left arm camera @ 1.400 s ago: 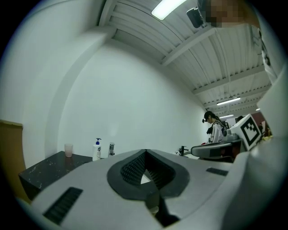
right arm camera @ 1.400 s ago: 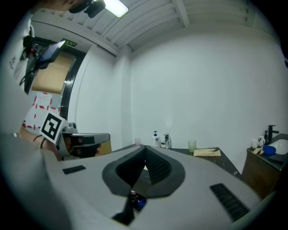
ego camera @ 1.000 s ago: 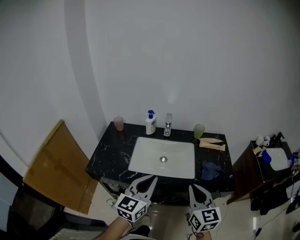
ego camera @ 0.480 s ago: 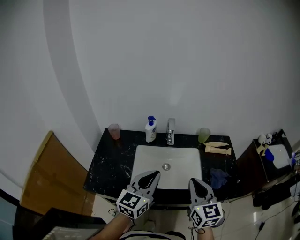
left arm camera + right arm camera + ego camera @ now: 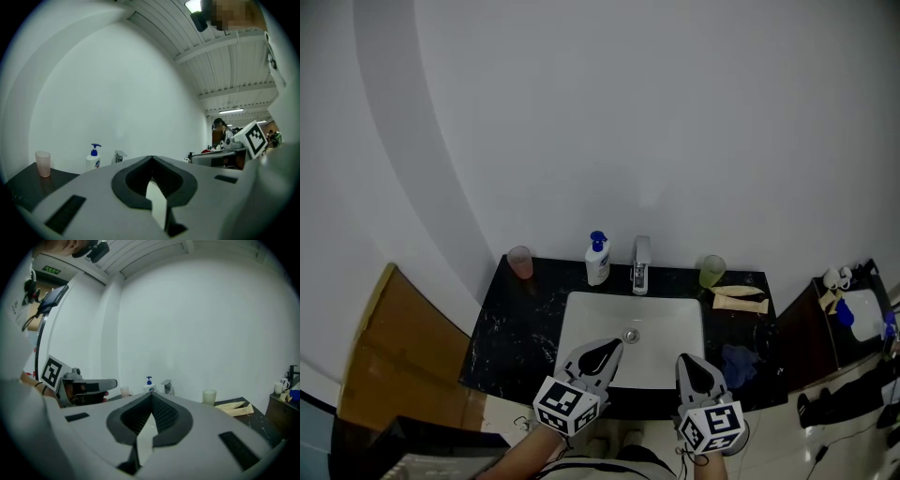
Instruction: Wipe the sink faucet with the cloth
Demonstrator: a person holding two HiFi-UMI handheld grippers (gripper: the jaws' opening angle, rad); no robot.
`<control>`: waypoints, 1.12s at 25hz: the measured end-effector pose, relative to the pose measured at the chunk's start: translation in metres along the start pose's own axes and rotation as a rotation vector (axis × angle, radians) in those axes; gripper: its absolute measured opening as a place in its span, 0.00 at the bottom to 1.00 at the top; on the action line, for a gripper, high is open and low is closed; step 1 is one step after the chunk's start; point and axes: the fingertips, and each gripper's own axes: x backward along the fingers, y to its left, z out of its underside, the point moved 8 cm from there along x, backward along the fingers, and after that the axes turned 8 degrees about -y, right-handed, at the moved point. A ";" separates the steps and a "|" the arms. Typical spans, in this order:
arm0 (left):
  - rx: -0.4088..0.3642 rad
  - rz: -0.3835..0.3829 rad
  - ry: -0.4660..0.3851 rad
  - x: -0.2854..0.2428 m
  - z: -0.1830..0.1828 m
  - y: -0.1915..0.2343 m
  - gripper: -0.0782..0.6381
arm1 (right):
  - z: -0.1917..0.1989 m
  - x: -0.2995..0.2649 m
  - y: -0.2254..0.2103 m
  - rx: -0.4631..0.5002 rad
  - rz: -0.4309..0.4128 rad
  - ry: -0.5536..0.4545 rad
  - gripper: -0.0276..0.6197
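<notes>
L gripper [image 5: 604, 350] & R gripper [image 5: 692, 365] held shut, empty. Cloth [image 5: 737, 361] could be pushed off counter [image 5: 516, 319] if jaws aren't opened.

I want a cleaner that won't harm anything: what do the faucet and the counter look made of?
Faucet: probably chromed metal, silvery with bright highlights. Counter: likely polished marble or an imitation, black with white veins and a slight sheen.
</notes>
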 end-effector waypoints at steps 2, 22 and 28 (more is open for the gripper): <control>0.003 -0.012 -0.008 -0.009 -0.003 -0.002 0.11 | -0.001 -0.006 -0.010 -0.005 -0.018 0.007 0.05; 0.016 -0.011 0.040 -0.088 0.024 -0.009 0.11 | 0.009 -0.038 -0.066 -0.074 -0.113 0.002 0.05; 0.023 0.136 0.100 -0.110 0.035 -0.014 0.11 | 0.025 -0.039 -0.075 -0.068 0.006 0.007 0.05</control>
